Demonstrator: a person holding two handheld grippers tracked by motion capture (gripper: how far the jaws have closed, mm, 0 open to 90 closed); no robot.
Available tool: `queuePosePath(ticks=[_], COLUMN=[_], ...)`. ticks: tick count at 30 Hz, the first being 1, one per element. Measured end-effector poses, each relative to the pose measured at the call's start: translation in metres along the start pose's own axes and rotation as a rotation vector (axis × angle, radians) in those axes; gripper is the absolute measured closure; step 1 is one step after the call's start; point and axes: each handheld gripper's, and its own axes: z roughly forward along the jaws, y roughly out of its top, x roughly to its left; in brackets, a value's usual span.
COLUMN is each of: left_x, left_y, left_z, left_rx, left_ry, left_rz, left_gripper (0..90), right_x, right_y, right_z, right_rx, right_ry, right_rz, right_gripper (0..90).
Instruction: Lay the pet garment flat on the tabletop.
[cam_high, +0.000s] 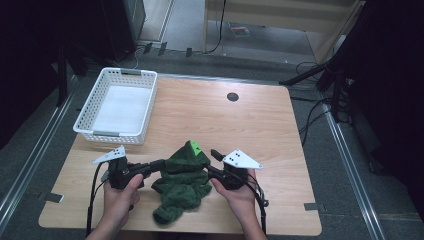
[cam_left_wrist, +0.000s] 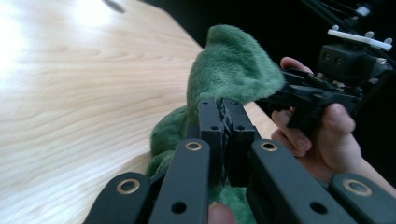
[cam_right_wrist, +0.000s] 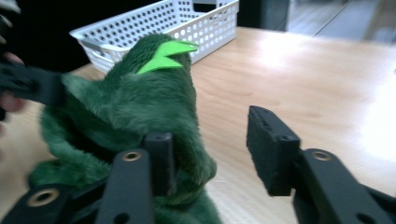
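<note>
Two grippers work at a green plush toy (cam_high: 183, 179) that lies on the wooden counter (cam_high: 260, 135), slumped between the two hands near the person's edge. Fingers (cam_left_wrist: 211, 126) of the left gripper (cam_high: 159, 164) are pressed together on a fold of the toy's fur, with only a thin sliver of fabric showing between the pads in the left gripper view; the rest of the toy rises just beyond and to the right of those fingers as a rounded green hump. Fingers (cam_right_wrist: 271, 149) of the right gripper (cam_high: 214, 161) stand apart: in the right gripper view one finger sits against the plush at the toy's near side, while the other stands off to the right over bare wood, touching nothing, so the pads do not press on the toy. A bright green felt piece (cam_right_wrist: 167, 55) sits on top of the toy, beyond the right gripper's fingers and up from them. Farther off past those fingers, a white perforated basket (cam_high: 90, 107) stands on the counter at its far left corner, well apart from the toy. Each gripper is held in a hand (cam_high: 120, 197), the other hand (cam_high: 239, 196) gripping from the right.
</note>
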Motion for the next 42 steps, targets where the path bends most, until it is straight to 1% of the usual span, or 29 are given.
queuePosePath(ticks=[1,2,3,4,5,7,10,12,13,17,18,19,21,23,24,25,26,28,29,31,33,34,35,36,37,38,39,40,42], left_x=[0.000,0.004,0.004,0.008,0.010,0.016,0.025,0.032,0.034,0.040,0.041,0.042,0.041,0.041,0.042,0.042,0.043,0.045,0.046,0.049,0.050,0.051,0.050,0.050,0.044,0.041,0.037,0.033,0.027], left_y=[0.000,-0.002,-0.002,-0.004,-0.005,-0.006,-0.008,-0.009,-0.009,-0.009,-0.009,-0.010,-0.011,-0.011,-0.011,-0.011,-0.010,-0.010,-0.010,-0.010,-0.010,-0.010,-0.009,-0.009,-0.006,-0.004,-0.002,0.000,0.004], left_z=[0.000,0.000,0.000,0.001,0.001,0.000,-0.005,-0.009,-0.010,-0.011,-0.009,-0.008,-0.007,-0.006,-0.006,-0.006,-0.006,-0.008,-0.009,-0.009,-0.010,-0.010,-0.009,-0.009,-0.007,-0.005,-0.002,0.001,0.010], left_rx=[0.000,0.006,0.006,0.024,0.027,0.031,0.026,0.023,0.020,0.044,0.058,0.070,0.074,0.075,0.076,0.075,0.074,0.074,0.078,0.075,0.078,0.073,0.068,0.068,0.053,0.048,0.051,0.055,0.068], left_ry=[0.000,0.032,0.032,0.086,0.111,0.152,0.210,0.242,0.248,0.252,0.255,0.267,0.277,0.285,0.312,0.316,0.322,0.339,0.346,0.354,0.364,0.372,0.365,0.365,0.345,0.332,0.327,0.329,0.340], left_rz=[0.000,-0.005,-0.005,-0.003,-0.008,-0.033,-0.087,-0.110,-0.126,-0.129,-0.129,-0.117,-0.113,-0.116,-0.110,-0.111,-0.112,-0.104,-0.100,-0.109,-0.105,-0.107,-0.113,-0.113,-0.093,-0.079,-0.059,-0.045,-0.024], left_gripper=[88.2,88.1,88.0,87.9,87.6,87.0,86.9,87.2,87.2,83.6,80.4,77.7,72.7,66.5,62.7,61.9,61.9,63.0,64.1,65.5,66.8,66.8,66.4,65.3,63.5,61.2,58.7,56.3,52.6], right_x=[-0.002,-0.002,-0.002,-0.001,0.000,0.002,0.003,0.002,0.002,0.000,0.001,0.004,0.011,0.019,0.023,0.025,0.025,0.023,0.021,0.018,0.014,0.014,0.012,0.012,0.010,0.009,0.009,0.008,0.003], right_y=[-0.002,-0.004,-0.004,-0.006,-0.007,-0.009,-0.009,-0.007,-0.005,-0.001,0.001,0.001,-0.002,-0.009,-0.014,-0.018,-0.022,-0.028,-0.030,-0.032,-0.034,-0.034,-0.031,-0.031,-0.020,-0.012,-0.003,0.005,0.020], right_z=[0.002,0.004,0.004,0.008,0.011,0.015,0.021,0.022,0.021,0.022,0.026,0.029,0.038,0.051,0.057,0.062,0.065,0.066,0.064,0.057,0.048,0.048,0.038,0.038,0.028,0.025,0.024,0.026,0.037], right_rx=[-0.002,0.004,0.004,0.016,0.026,0.045,0.064,0.059,0.050,0.038,0.055,0.062,0.099,0.162,0.207,0.248,0.284,0.323,0.337,0.359,0.386,0.386,0.391,0.391,0.320,0.277,0.245,0.221,0.201], right_ry=[-0.005,-0.034,-0.034,-0.065,-0.070,-0.061,-0.041,-0.033,-0.031,-0.044,-0.054,-0.048,0.000,0.048,0.051,0.040,0.033,0.038,0.037,0.038,0.045,0.045,0.067,0.067,0.134,0.153,0.144,0.115,0.034], right_rz=[0.018,0.019,0.019,-0.005,-0.009,-0.014,-0.011,-0.001,0.008,0.031,0.026,0.019,0.004,-0.035,-0.059,-0.084,-0.092,-0.070,-0.066,-0.057,-0.065,-0.065,-0.061,-0.061,-0.014,-0.001,-0.003,-0.018,-0.043], right_gripper=[45.7,40.3,40.3,33.5,31.2,28.9,27.6,28.4,28.8,30.8,33.6,35.6,41.7,48.4,54.8,64.2,70.5,82.5,85.5,87.5,87.1,87.1,78.7,78.7,67.6,64.9,62.8,61.4,60.2])
